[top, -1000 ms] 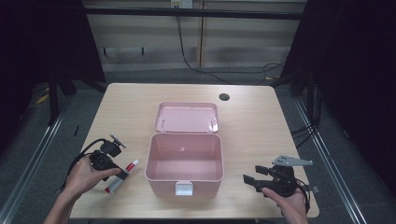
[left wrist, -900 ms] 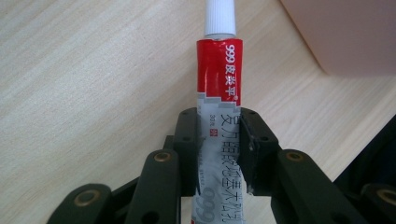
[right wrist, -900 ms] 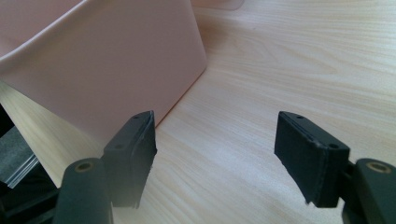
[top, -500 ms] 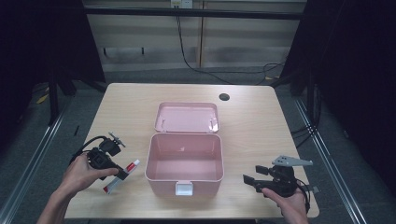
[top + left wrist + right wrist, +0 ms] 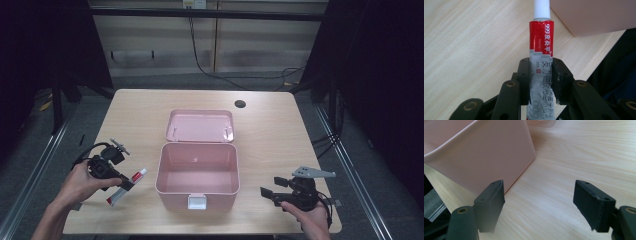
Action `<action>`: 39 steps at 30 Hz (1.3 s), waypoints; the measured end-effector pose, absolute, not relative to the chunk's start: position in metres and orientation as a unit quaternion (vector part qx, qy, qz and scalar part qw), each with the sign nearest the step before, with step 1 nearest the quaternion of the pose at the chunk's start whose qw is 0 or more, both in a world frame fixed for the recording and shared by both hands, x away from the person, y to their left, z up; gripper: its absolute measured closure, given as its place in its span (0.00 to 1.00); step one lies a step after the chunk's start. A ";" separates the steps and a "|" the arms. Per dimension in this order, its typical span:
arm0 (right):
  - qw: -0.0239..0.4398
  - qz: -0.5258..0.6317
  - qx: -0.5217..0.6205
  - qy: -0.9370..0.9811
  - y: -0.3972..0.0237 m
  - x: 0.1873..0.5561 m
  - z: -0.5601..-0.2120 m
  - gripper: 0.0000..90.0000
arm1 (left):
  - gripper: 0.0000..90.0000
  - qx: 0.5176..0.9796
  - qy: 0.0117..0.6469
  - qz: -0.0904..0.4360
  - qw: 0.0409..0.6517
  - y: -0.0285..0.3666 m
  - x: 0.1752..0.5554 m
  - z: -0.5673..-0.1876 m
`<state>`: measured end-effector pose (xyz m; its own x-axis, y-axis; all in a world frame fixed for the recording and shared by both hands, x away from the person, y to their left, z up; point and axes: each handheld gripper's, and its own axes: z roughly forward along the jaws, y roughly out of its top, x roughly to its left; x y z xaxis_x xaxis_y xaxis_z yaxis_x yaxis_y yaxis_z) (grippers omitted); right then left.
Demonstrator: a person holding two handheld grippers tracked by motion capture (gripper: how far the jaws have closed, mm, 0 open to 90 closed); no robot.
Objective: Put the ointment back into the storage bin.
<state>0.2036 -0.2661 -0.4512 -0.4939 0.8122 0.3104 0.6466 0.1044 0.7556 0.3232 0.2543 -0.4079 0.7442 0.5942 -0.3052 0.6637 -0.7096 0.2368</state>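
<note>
A red and silver tube with a white cap [image 5: 127,186] [image 5: 541,47] is at the table's front left, just left of the open pink box [image 5: 198,170]. My left gripper [image 5: 122,186] [image 5: 541,80] is shut on the tube's silver lower half, and the cap points toward the box [image 5: 594,17]. At the front right my right gripper [image 5: 266,192] [image 5: 541,205] is open with nothing between its jaws, just right of the box's wall [image 5: 479,152]. The box's lid [image 5: 201,125] lies flat behind it.
A wooden table [image 5: 270,135] carries everything. A dark round hole [image 5: 240,104] sits near its far edge. The table's front edge is close under both hands.
My left gripper has turned slightly and closed on the tube's rear part; the hand shifted a little toward the front. The right gripper has not moved.
</note>
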 end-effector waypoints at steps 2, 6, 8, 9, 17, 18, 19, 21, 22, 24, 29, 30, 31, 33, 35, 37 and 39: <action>0.092 0.452 0.494 0.737 -0.267 0.204 -0.451 0.26 | 0.79 0.921 0.337 -0.105 0.166 0.254 0.323 -0.407; 0.091 0.452 0.493 0.738 -0.266 0.204 -0.451 0.26 | 0.79 0.917 0.339 -0.120 0.174 0.257 0.324 -0.401; 0.090 0.451 0.494 0.738 -0.266 0.204 -0.451 0.26 | 0.79 0.918 0.337 -0.118 0.173 0.258 0.324 -0.397; 0.090 0.451 0.493 0.738 -0.266 0.204 -0.451 0.26 | 0.79 0.918 0.338 -0.119 0.173 0.259 0.324 -0.394; 0.088 0.452 0.492 0.739 -0.266 0.204 -0.451 0.25 | 0.79 0.926 0.319 -0.100 0.174 0.257 0.322 -0.378; 0.087 0.452 0.492 0.739 -0.266 0.204 -0.451 0.25 | 0.79 0.929 0.314 -0.098 0.172 0.257 0.322 -0.375; 0.087 0.452 0.492 0.739 -0.266 0.204 -0.451 0.25 | 0.79 0.929 0.312 -0.097 0.173 0.257 0.321 -0.374; 0.087 0.453 0.493 0.738 -0.266 0.204 -0.451 0.25 | 0.79 0.929 0.307 -0.099 0.181 0.257 0.321 -0.367; 0.087 0.453 0.492 0.738 -0.266 0.204 -0.452 0.25 | 0.79 0.930 0.302 -0.103 0.180 0.256 0.321 -0.365; 0.087 0.453 0.492 0.738 -0.266 0.205 -0.452 0.25 | 0.79 0.931 0.303 -0.101 0.178 0.254 0.320 -0.362; 0.087 0.453 0.491 0.739 -0.266 0.205 -0.452 0.25 | 0.79 0.933 0.297 -0.099 0.180 0.251 0.320 -0.351; 0.087 0.453 0.492 0.738 -0.266 0.204 -0.452 0.25 | 0.79 0.932 0.299 -0.094 0.182 0.250 0.320 -0.349; 0.086 0.453 0.492 0.738 -0.266 0.204 -0.451 0.25 | 0.79 0.933 0.296 -0.093 0.180 0.249 0.319 -0.346; 0.086 0.453 0.492 0.739 -0.266 0.204 -0.452 0.25 | 0.79 0.933 0.295 -0.092 0.182 0.248 0.319 -0.344; 0.084 0.452 0.489 0.741 -0.266 0.205 -0.452 0.24 | 0.79 0.936 0.283 -0.092 0.186 0.246 0.318 -0.338; 0.084 0.451 0.488 0.743 -0.265 0.204 -0.452 0.24 | 0.79 0.939 0.276 -0.091 0.185 0.245 0.318 -0.334; 0.084 0.452 0.488 0.742 -0.266 0.204 -0.452 0.24 | 0.79 0.938 0.276 -0.090 0.192 0.244 0.318 -0.331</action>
